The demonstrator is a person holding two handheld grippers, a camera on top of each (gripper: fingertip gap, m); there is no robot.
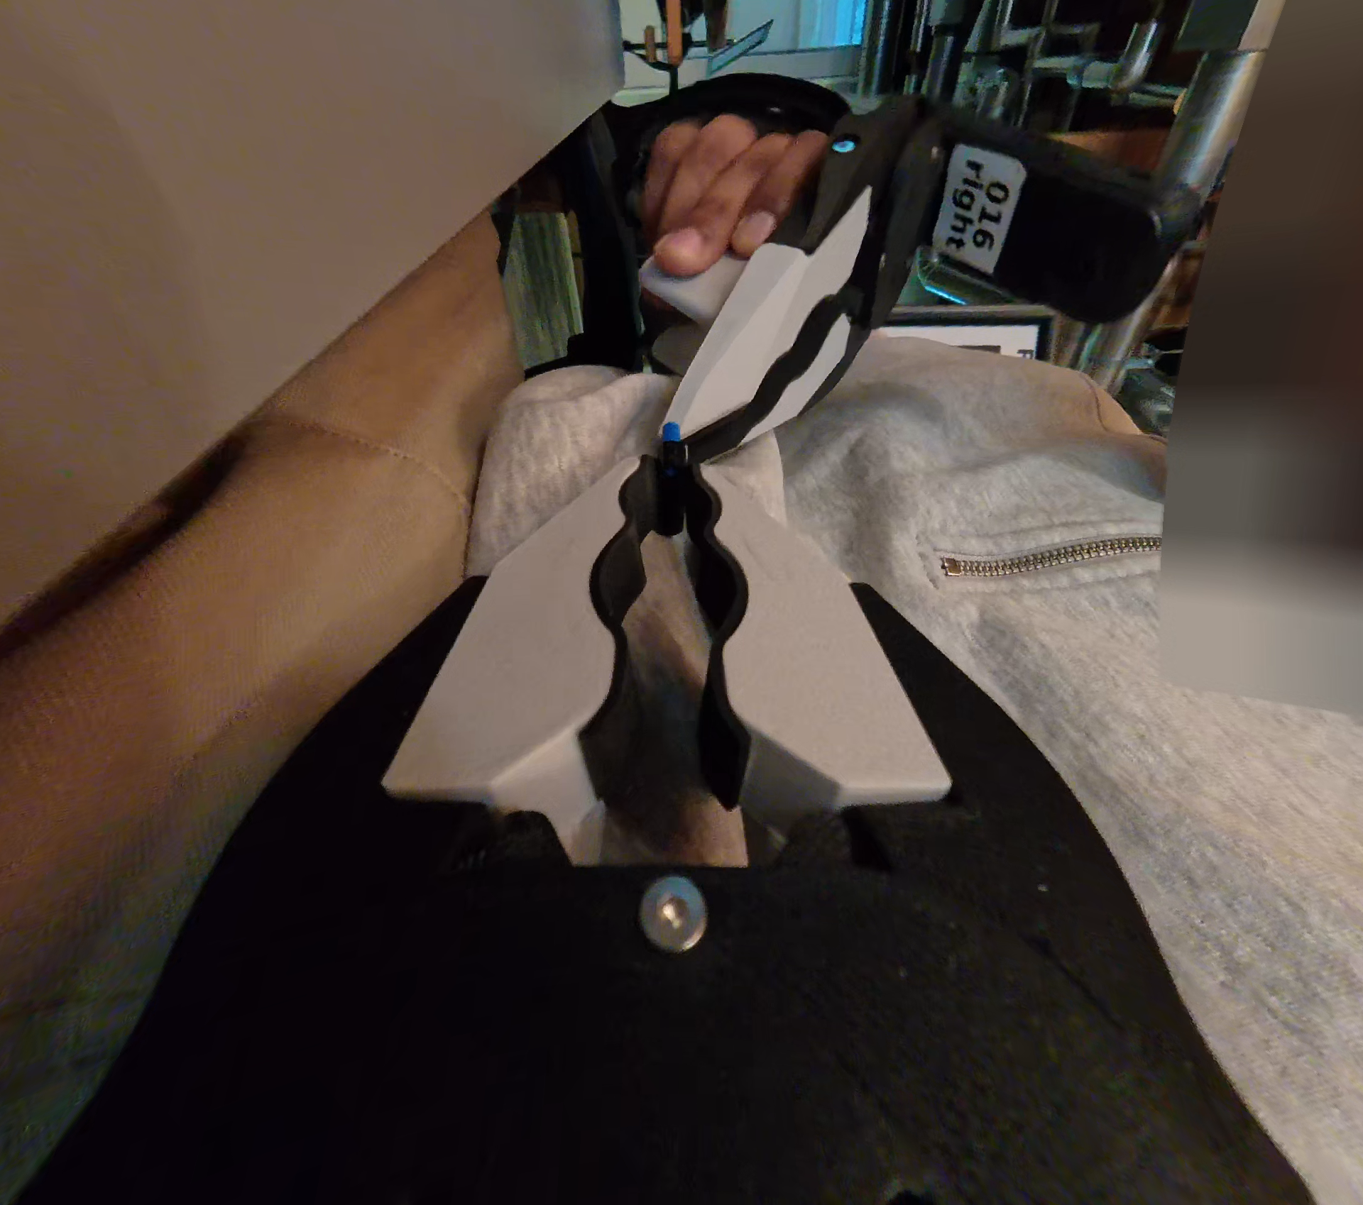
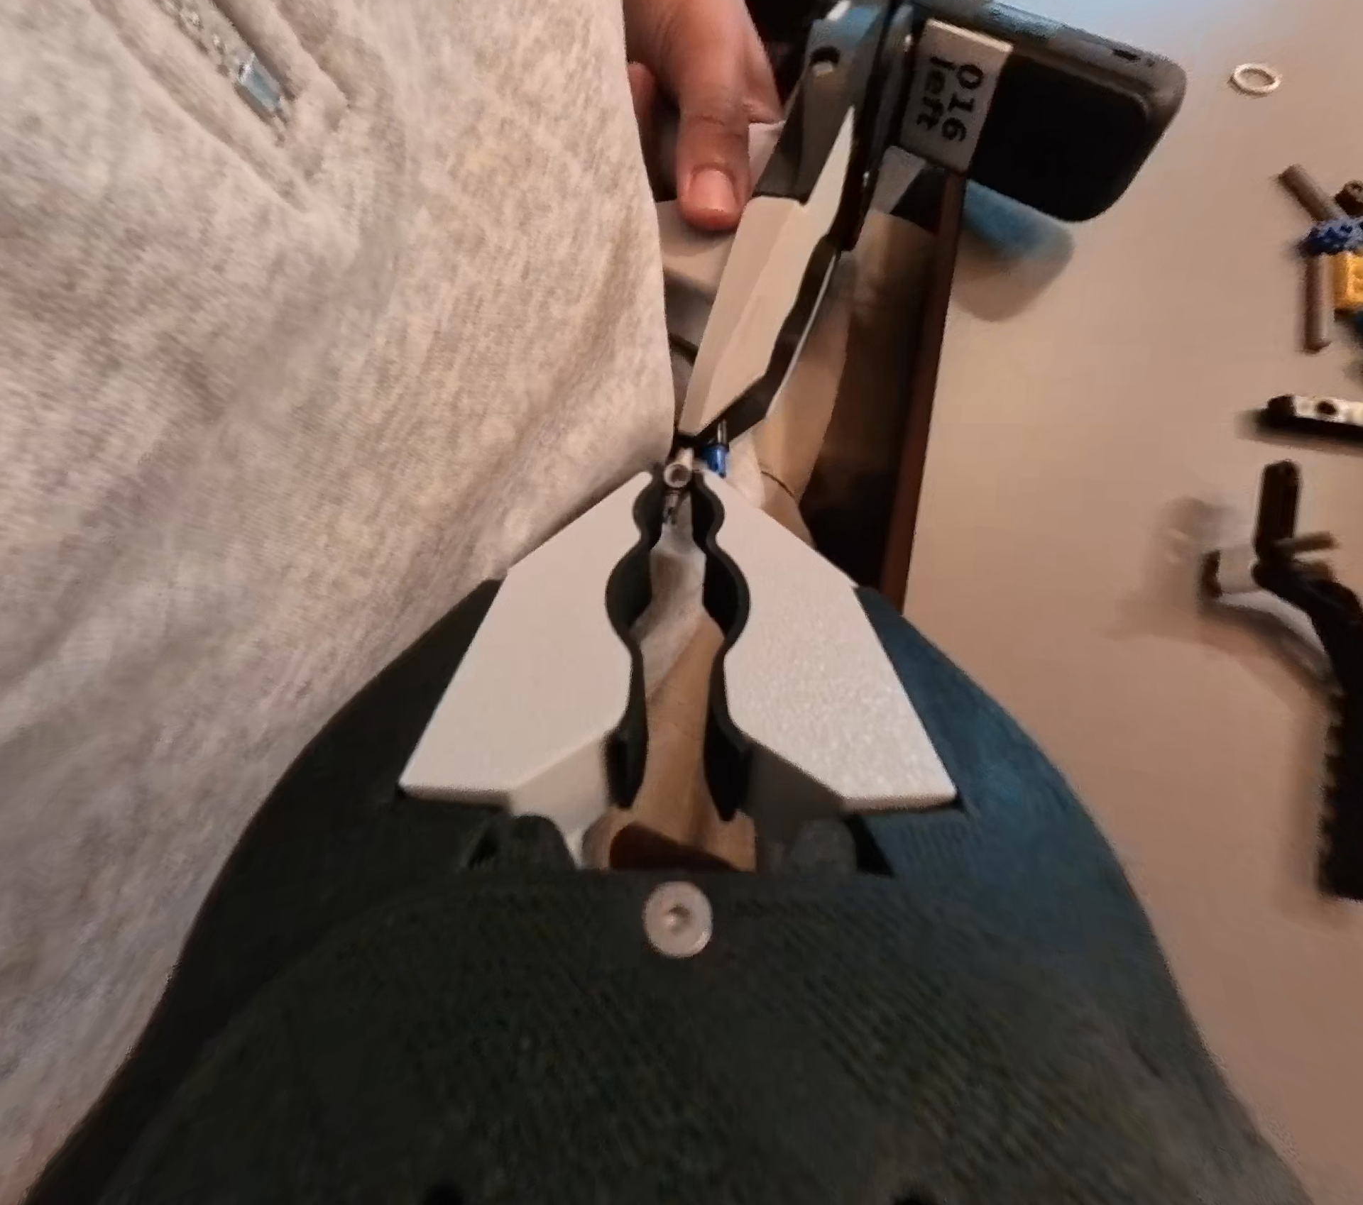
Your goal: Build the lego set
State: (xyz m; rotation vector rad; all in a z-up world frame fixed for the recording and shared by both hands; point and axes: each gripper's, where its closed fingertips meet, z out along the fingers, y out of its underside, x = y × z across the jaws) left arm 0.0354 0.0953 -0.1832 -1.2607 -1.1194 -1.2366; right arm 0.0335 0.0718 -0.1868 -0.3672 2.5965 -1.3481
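Note:
In the left wrist view my left gripper (image 1: 670,480) is shut on a small black Lego piece (image 1: 668,506) with a blue pin (image 1: 670,432) sticking out past the tips. My right gripper (image 1: 693,436) comes down from the upper right and its tips meet that pin. In the right wrist view my right gripper (image 2: 677,480) is shut on a small grey connector (image 2: 678,453). The left gripper (image 2: 704,426) meets it tip to tip, and the blue pin (image 2: 715,437) shows beside the connector. Both are held in the air in front of the person's body.
A grey hoodie (image 2: 295,285) and tan trousers (image 1: 221,580) lie close behind the grippers. On the pale table (image 2: 1106,506) at the right lie loose parts: a black toothed piece (image 2: 1339,727), a dark axle (image 2: 1309,285), a yellow and blue part (image 2: 1346,255), a short beam (image 2: 1313,409) and a small ring (image 2: 1255,78). Left and right tips are no more than a few centimetres apart.

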